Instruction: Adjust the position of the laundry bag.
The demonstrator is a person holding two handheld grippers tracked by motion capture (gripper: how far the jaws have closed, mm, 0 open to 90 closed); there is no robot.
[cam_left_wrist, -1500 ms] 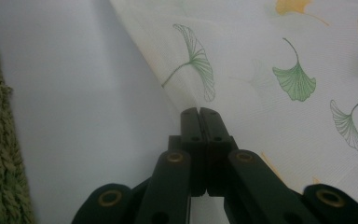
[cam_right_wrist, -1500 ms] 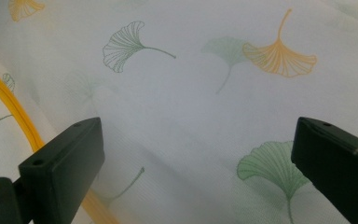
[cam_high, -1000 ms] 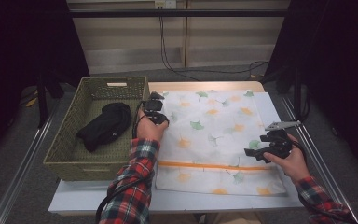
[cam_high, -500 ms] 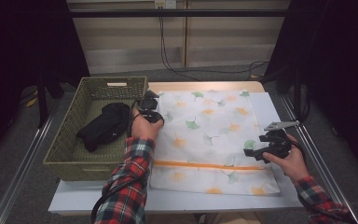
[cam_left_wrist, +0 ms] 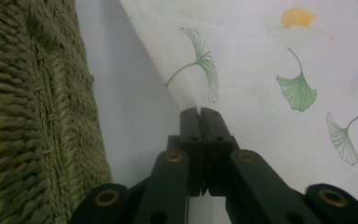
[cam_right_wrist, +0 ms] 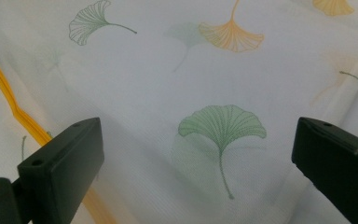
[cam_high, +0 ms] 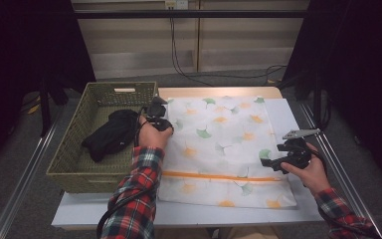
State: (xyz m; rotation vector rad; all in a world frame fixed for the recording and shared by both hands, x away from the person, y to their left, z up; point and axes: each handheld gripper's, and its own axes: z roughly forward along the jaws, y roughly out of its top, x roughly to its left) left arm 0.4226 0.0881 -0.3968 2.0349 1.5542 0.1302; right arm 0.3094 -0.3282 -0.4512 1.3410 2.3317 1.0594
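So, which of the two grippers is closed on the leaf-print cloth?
The left gripper: its jaws pinch the leaf-print cloth at its edge beside the basket. The right gripper is open.

Left gripper (cam_left_wrist: 199, 113) pinched; right gripper (cam_right_wrist: 193, 154) agape

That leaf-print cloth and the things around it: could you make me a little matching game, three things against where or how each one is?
1 leaf-print cloth
2 black garment
3 right gripper

A inside the green basket
B jaws wide apart above the cloth
C spread on the table, edge pinched by the left gripper

Pairs: 1-C, 2-A, 3-B
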